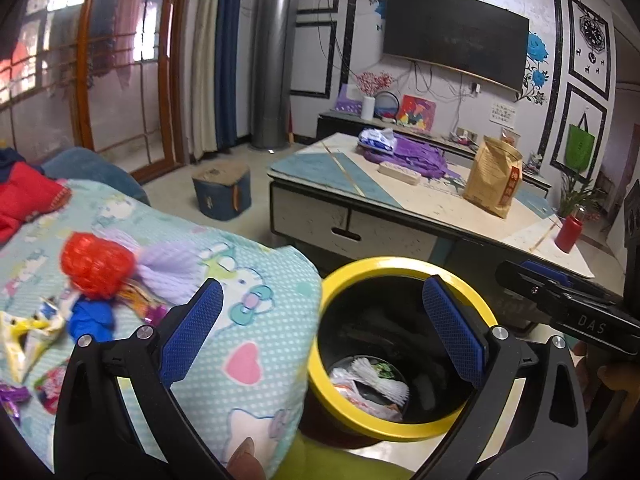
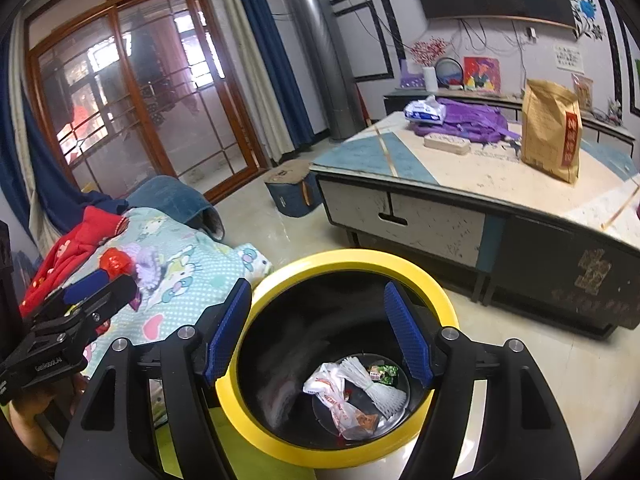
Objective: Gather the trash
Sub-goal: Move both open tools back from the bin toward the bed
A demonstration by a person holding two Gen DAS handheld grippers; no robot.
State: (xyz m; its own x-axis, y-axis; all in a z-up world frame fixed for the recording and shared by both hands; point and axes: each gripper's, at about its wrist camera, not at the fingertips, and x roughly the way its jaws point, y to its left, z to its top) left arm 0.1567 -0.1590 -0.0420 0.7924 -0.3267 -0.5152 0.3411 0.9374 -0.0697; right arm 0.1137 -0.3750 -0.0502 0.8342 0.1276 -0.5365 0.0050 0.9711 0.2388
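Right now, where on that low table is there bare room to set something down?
The near blue-and-cream stretch of the table is free, between the front edge and the brown paper bag. The far side is crowded: purple bag, tissue pack, cream box.

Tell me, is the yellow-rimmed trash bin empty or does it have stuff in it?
Not empty. The bin holds a few pieces at its bottom: a white plastic bag, white foam netting and a small green wrapper; most of it is unfilled.

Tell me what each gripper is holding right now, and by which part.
Nothing is held. The left gripper and the right gripper both have open, empty jaws above the yellow-rimmed bin, where trash already lies.
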